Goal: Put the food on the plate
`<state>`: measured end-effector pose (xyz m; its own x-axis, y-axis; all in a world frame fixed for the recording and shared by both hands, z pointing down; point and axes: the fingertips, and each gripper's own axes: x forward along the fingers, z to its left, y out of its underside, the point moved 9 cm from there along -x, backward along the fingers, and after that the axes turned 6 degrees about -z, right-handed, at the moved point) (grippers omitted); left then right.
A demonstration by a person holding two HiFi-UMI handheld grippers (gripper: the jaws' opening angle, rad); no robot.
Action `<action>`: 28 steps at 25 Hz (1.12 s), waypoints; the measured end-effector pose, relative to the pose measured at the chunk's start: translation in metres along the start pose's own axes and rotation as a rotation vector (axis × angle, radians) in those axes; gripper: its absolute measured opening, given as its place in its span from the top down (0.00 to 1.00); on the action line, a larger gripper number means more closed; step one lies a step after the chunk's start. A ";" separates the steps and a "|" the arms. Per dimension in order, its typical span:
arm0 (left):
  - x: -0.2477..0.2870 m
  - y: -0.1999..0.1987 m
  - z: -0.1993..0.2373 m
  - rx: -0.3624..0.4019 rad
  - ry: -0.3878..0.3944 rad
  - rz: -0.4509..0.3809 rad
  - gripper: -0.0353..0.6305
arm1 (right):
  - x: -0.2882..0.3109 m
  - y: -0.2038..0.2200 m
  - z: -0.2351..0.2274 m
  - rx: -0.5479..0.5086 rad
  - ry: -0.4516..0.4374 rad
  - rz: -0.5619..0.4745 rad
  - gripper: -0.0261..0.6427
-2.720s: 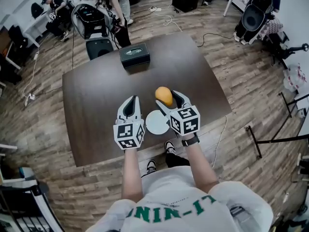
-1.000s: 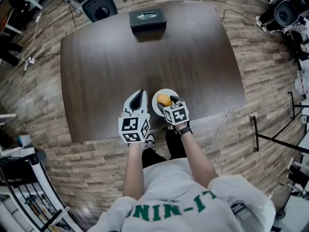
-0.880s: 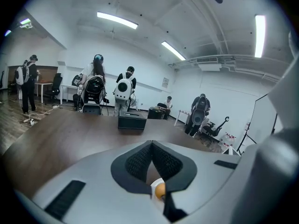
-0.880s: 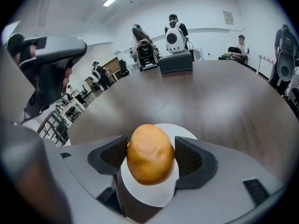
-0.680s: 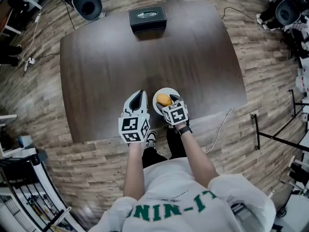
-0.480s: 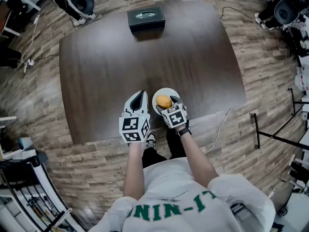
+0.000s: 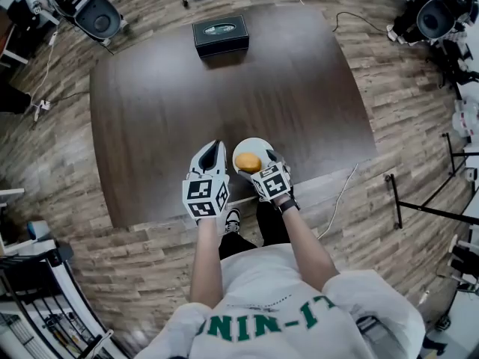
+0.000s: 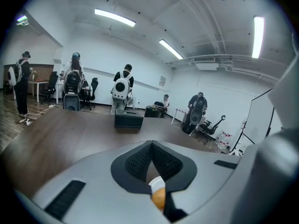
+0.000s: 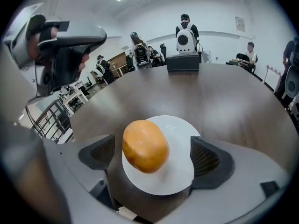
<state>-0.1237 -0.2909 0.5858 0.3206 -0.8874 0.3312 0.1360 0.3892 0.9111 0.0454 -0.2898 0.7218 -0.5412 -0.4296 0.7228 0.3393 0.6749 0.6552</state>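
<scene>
- Where the head view is looking down, a wood-plank floor (image 7: 419, 103) is running all round, w/ a cable (image 7: 340, 200) trailing off the table's right side and a metal rack (image 7: 30, 305) sitting at lower left.
- White walls and ceiling are closing the room in the left gripper view, w/ strip lights (image 8: 114, 17) glowing overhead.
- Dark brown table (image 7: 224, 96) is taking up the middle, its top looking smooth and mostly bare, w/ rounded corners.
- Several people (image 8: 122, 85) are standing or sitting beyond the far edge, some wearing backpack-type gear.
- Black box (image 7: 220, 34) is sitting near the far edge, approx. centre, well apart from the plate.
- Left gripper (image 7: 210, 154) is hovering just left of the plate, jaws pressing together at the tips w/ nothing between them.
- Right gripper (image 7: 258, 164) is reaching over the near edge, jaws opening wide to either side of the plate, pads touching nothing.
- White plate (image 7: 253, 145) is lying flat by the near edge, between the right gripper's jaws.
- Round orange food (image 7: 248, 162) is sitting on the plate's left part, clear of both pads.
</scene>
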 end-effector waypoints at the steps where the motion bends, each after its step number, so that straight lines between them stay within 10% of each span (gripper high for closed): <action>1: 0.000 0.000 0.000 -0.002 0.001 0.000 0.93 | -0.003 -0.001 -0.001 0.013 0.000 -0.010 0.21; 28: -0.013 -0.110 -0.030 0.146 0.034 -0.209 0.93 | -0.160 -0.149 -0.036 0.040 0.201 -0.591 0.50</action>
<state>-0.1148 -0.3151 0.4742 0.3313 -0.9350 0.1263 0.0662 0.1566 0.9854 0.1090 -0.3437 0.5165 -0.4719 -0.8390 0.2709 -0.0043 0.3095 0.9509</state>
